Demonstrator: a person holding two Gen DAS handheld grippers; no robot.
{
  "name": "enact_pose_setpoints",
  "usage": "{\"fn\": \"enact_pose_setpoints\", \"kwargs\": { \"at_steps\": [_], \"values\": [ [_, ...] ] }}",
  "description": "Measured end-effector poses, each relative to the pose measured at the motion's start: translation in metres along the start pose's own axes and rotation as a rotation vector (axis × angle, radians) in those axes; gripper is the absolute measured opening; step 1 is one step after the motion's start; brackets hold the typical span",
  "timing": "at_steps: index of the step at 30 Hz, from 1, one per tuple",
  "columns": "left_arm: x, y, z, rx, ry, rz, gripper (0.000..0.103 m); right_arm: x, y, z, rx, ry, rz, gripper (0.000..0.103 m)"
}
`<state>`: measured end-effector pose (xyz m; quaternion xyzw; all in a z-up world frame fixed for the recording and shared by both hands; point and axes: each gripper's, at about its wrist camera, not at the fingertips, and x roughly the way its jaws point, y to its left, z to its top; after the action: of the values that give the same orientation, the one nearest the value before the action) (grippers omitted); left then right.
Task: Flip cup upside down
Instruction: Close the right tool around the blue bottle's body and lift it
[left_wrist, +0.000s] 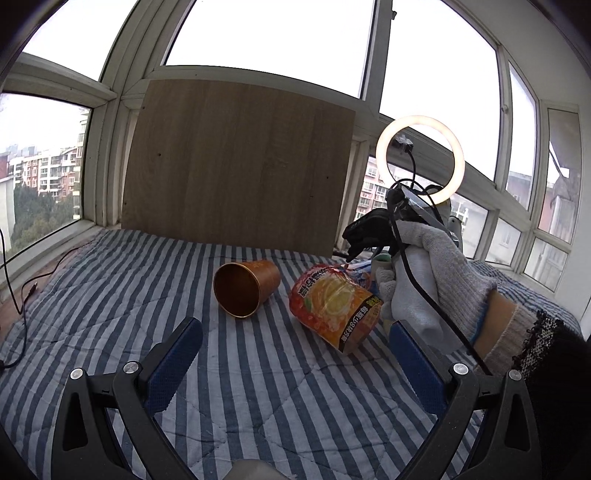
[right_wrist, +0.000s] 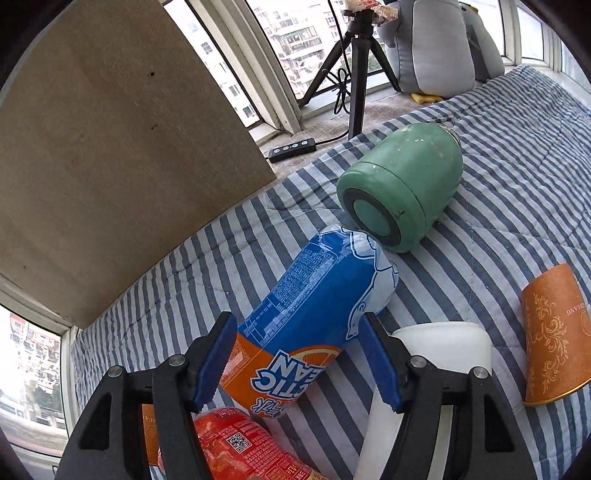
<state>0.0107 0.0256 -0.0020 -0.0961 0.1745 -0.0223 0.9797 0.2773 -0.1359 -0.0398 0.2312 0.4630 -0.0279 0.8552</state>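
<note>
Near the middle of the left wrist view, one copper cup (left_wrist: 246, 288) is lying on its side on the striped quilt (left_wrist: 110, 295), mouth facing the camera. The left tool (left_wrist: 295, 354) is hanging released at the bottom, pads wide apart around nothing. Right of the cup, one orange drink pouch (left_wrist: 334, 308) is lying. In the right wrist view, the right tool (right_wrist: 299, 354) is sitting spread on both sides of one blue-and-orange bottle (right_wrist: 314, 314); whether its pads are touching it I cannot tell. One green flask (right_wrist: 400, 192) is lying upper right of it, one orange patterned cup (right_wrist: 552, 334) at the right edge.
</note>
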Motion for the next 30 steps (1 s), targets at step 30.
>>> {"fn": "enact_pose_setpoints", "kwargs": {
  "at_steps": [30],
  "values": [
    [0.007, 0.012, 0.0, -0.069, 0.027, 0.002, 0.102, 0.037, 0.021, 0.022, -0.052, 0.085, 0.055, 0.061]
  ]
}}
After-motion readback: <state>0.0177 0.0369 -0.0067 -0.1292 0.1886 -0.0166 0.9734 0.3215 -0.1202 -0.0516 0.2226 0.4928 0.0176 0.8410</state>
